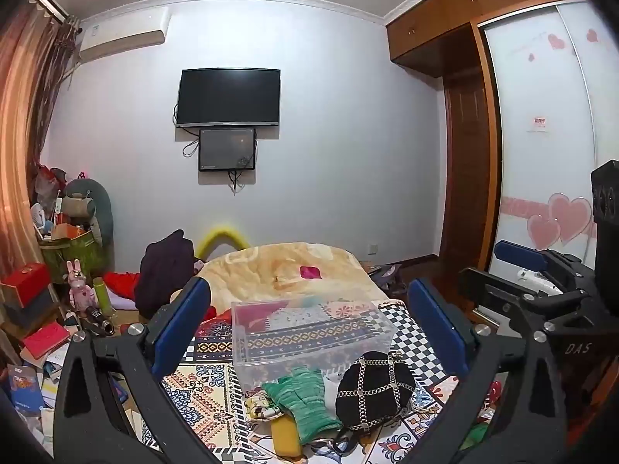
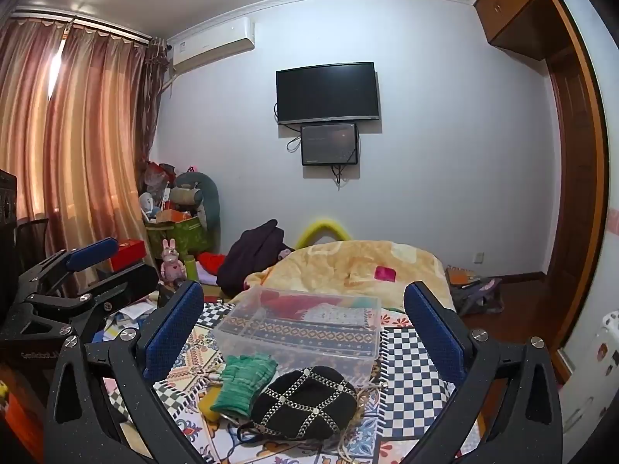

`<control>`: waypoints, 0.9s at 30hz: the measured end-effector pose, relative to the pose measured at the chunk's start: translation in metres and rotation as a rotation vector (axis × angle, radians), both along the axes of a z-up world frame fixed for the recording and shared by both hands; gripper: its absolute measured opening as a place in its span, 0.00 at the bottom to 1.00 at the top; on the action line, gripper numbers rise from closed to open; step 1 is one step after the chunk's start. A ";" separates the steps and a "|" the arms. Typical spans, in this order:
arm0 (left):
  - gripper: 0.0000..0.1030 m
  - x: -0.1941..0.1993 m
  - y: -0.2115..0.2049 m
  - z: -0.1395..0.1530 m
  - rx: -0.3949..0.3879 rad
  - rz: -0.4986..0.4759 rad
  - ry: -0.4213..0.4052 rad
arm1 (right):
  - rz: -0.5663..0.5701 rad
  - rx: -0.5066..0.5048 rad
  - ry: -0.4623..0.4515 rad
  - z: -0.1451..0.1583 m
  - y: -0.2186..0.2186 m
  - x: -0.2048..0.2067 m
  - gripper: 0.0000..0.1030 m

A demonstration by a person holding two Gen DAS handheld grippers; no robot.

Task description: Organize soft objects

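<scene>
Patterned bedspread [image 1: 205, 398] fills the lower frame; green knit glove [image 1: 309, 398] and black chain-trimmed cap [image 1: 373, 390] lie before the clear plastic box [image 1: 309, 332]. Left gripper [image 1: 309, 328] and right gripper [image 2: 305, 324] gape empty (the chains may snag).

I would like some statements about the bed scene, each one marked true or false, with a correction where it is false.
1. The clear plastic box has a lid on it. False: it is open at the top.
2. The green glove lies beside the black hat. True.
3. The left claw holds the green glove. False: it is open and holds nothing.
4. The right claw is open. True.
5. The black hat is inside the clear plastic box. False: it lies on the patterned cover, in front of the box.
</scene>
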State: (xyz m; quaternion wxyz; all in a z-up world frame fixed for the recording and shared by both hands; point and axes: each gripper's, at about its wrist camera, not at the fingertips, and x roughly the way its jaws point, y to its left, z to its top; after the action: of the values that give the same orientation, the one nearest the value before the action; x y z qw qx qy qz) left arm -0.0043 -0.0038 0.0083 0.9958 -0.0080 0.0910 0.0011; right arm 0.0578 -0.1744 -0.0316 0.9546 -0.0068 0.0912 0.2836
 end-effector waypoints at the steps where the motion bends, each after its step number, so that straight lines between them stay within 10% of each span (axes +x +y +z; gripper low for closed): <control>1: 1.00 0.000 -0.003 -0.003 0.004 0.002 -0.003 | 0.001 0.001 0.003 -0.001 -0.001 0.001 1.00; 27: 1.00 -0.001 -0.004 -0.008 0.006 0.010 -0.003 | 0.017 0.009 -0.002 0.002 -0.002 -0.002 1.00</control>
State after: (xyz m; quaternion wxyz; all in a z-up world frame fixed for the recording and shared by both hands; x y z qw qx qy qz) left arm -0.0051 -0.0077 0.0006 0.9960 -0.0053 0.0893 0.0061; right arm 0.0559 -0.1763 -0.0299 0.9522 -0.0034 0.0891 0.2920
